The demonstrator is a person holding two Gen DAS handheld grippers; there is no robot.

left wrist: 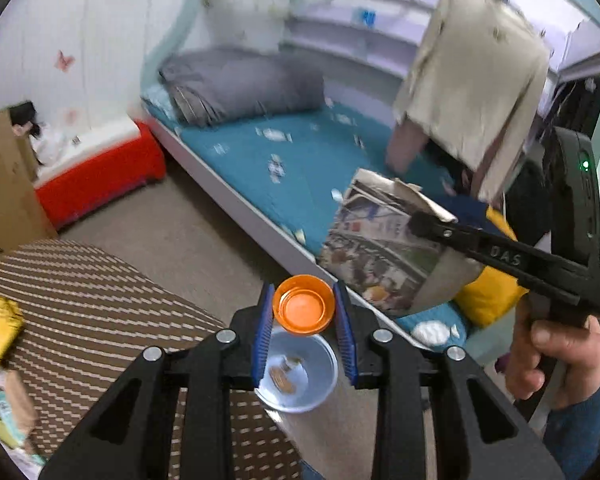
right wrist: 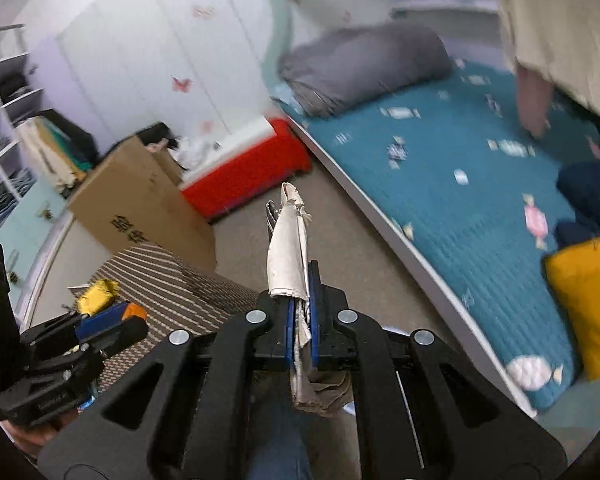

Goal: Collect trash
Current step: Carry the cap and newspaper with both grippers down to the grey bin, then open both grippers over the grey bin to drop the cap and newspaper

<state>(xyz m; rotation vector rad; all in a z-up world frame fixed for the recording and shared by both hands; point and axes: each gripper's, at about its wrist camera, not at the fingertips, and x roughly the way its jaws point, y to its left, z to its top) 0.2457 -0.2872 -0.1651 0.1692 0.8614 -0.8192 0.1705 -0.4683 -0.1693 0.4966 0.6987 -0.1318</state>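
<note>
The left gripper [left wrist: 303, 322] has its blue-padded fingers [left wrist: 262, 334] clamped on an orange bottle cap [left wrist: 303, 304], which sits between the pads near their tips with its open side facing the camera. Just below the cap, also between the fingers, is a clear plastic cup [left wrist: 298, 372] with a few brown crumbs in its bottom; whether the pads press on the cup too cannot be told. Beneath the gripper lies a brown striped mat [left wrist: 92, 300], and a yellow wrapper [left wrist: 0, 330] rests on its left edge. In the left wrist view the right gripper [left wrist: 424, 222] reaches in from the right, held by the person's hand [left wrist: 556, 360], its fingers closed on a folded newspaper [left wrist: 384, 256] that hangs in the air over the edge of the bed [left wrist: 260, 152]. In the right wrist view the same paper stands edge-on between the closed blue pads, its crumpled white fold rising above the tips and its ragged end trailing below them. The bed carries a teal quilted cover, a grey rolled duvet [left wrist: 240, 86] at its head and a yellow cushion [right wrist: 584, 304] near its foot. A cardboard box [right wrist: 140, 196] and a red storage box [right wrist: 244, 168] stand on the floor by the wall.
</note>
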